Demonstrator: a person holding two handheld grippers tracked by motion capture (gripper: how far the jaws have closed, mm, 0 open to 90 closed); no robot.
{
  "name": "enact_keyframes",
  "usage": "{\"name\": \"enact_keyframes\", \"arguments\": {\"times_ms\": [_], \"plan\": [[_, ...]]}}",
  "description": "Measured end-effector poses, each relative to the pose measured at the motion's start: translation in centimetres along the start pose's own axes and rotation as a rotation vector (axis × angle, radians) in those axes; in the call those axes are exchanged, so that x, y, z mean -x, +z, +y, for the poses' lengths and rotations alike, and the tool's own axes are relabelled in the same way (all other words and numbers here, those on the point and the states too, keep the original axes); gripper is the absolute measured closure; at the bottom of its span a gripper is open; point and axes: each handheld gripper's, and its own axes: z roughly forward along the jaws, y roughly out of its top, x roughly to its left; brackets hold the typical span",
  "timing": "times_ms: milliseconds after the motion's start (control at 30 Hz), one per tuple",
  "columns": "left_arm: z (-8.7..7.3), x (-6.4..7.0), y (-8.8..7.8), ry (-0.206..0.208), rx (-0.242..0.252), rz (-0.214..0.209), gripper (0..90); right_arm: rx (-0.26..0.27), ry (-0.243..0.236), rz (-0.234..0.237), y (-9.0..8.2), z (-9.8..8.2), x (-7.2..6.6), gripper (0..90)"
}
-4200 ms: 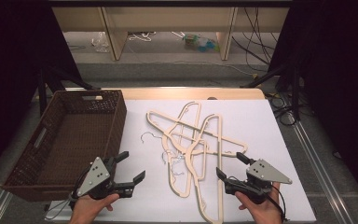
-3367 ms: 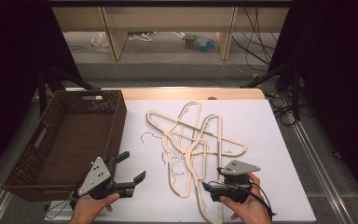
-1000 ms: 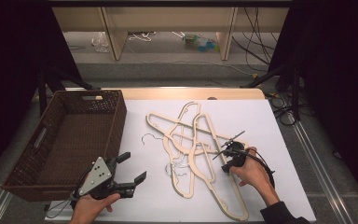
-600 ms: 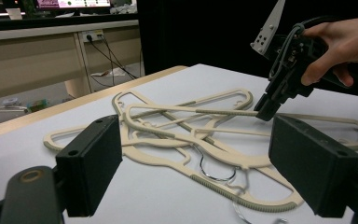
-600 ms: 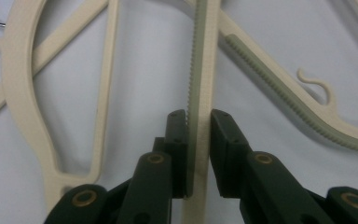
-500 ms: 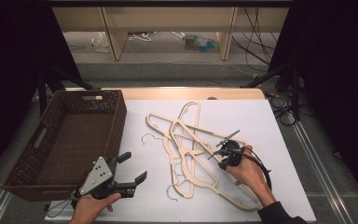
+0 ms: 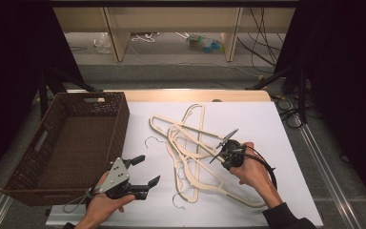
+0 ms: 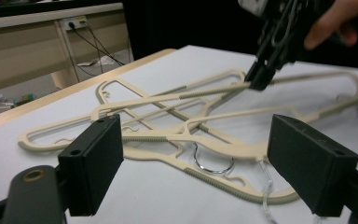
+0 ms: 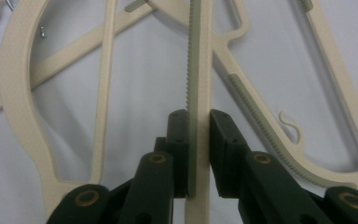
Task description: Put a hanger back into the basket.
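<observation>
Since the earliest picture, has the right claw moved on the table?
Yes. The right claw went from the near edge of the white table up toward the far side, into the hanger pile, where it is now shut on a cream hanger.

You are seeing a bright white table [image 7: 276,124] in the middle while the frame's left and right sides are staying dark. Nearby jaws are looking blurry at the bottom.

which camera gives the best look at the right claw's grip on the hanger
The right gripper view: the right claw pinches a cream hanger's ribbed bar. The high view shows it small; the left gripper view shows it far off.
</observation>
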Motion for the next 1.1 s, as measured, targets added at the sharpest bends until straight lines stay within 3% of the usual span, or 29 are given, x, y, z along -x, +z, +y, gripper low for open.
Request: {"name": "enact_keyframes", "arguments": {"times_ms": [200, 267, 333, 467, 667, 733, 933, 1067, 1100], "plan": [[-0.9, 0.2, 3.8, 0.056, -0.088, -0.043, 19.6, -0.011, -0.055, -0.004, -0.7, 0.6, -0.3, 78.9], [-1.2, 0.3, 4.8, 0.115, -0.121, -0.050, 19.5, -0.011, -0.075, -0.001, -1.1, 0.8, -0.5, 79.0], [-1.5, 0.5, 5.6, 0.144, -0.145, -0.054, 19.5, 0.003, -0.092, -0.011, -1.3, 1.0, -0.5, 79.0], [-2.1, 0.4, 6.8, 0.240, -0.176, -0.032, 19.9, 0.010, -0.099, -0.007, -1.7, 1.2, -0.8, 79.0], [-2.5, 0.3, 7.7, 0.280, -0.195, -0.016, 20.1, 0.037, -0.124, -0.004, -2.5, 1.3, -1.0, 79.0], [-2.6, 0.4, 7.9, 0.326, -0.204, -0.004, 20.2, 0.046, -0.137, 0.002, -2.6, 1.4, -1.1, 79.0], [-2.8, 0.7, 8.3, 0.389, -0.228, -0.019, 20.8, 0.046, -0.148, 0.016, -2.5, 1.4, -1.2, 79.0], [-2.7, 1.1, 8.4, 0.466, -0.245, 0.007, 20.9, 0.052, -0.154, 0.025, -2.5, 1.4, -1.1, 79.1], [-2.7, 1.3, 8.5, 0.463, -0.236, 0.007, 20.9, 0.055, -0.158, 0.027, -2.5, 1.4, -1.0, 79.1]]}}
